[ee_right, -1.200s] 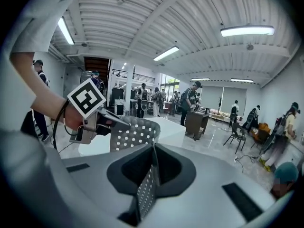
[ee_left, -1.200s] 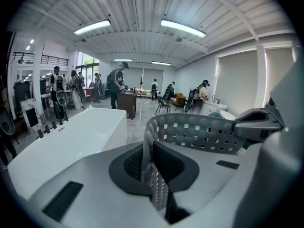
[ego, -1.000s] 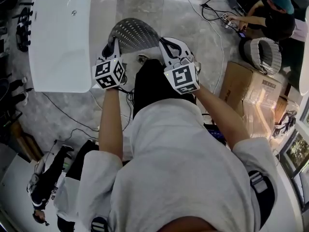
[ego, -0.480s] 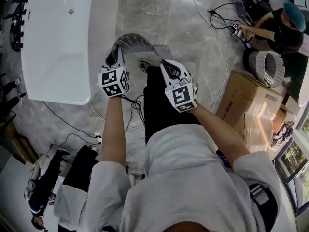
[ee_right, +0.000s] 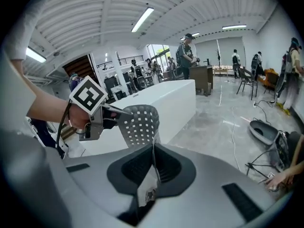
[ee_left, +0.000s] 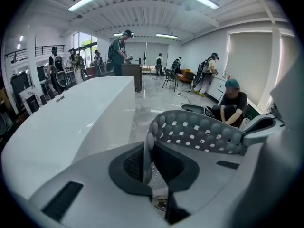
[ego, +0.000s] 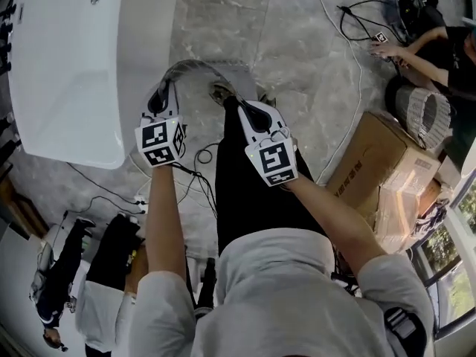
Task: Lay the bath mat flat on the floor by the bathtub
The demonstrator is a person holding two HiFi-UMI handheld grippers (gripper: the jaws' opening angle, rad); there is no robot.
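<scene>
The grey perforated rubber bath mat [ego: 212, 66] is held by both grippers at once. The left gripper [ego: 159, 95] is seen clamped on one edge of it: in the left gripper view the jaws are closed on the thin rubber [ee_left: 147, 161], with the holed sheet [ee_left: 202, 132] curving away to the right. The right gripper [ego: 236, 106] is likewise pinched shut on the other edge, the mat [ee_right: 138, 121] standing up from between its jaws [ee_right: 153, 161] in the right gripper view. Between the two grips the mat is bowed into an arch, not laid flat. It is carried over the grey marble floor [ego: 297, 50], just beside the long side of the white bathtub [ego: 67, 65]. A brown cardboard box [ego: 372, 162] is seen well apart on the right.
</scene>
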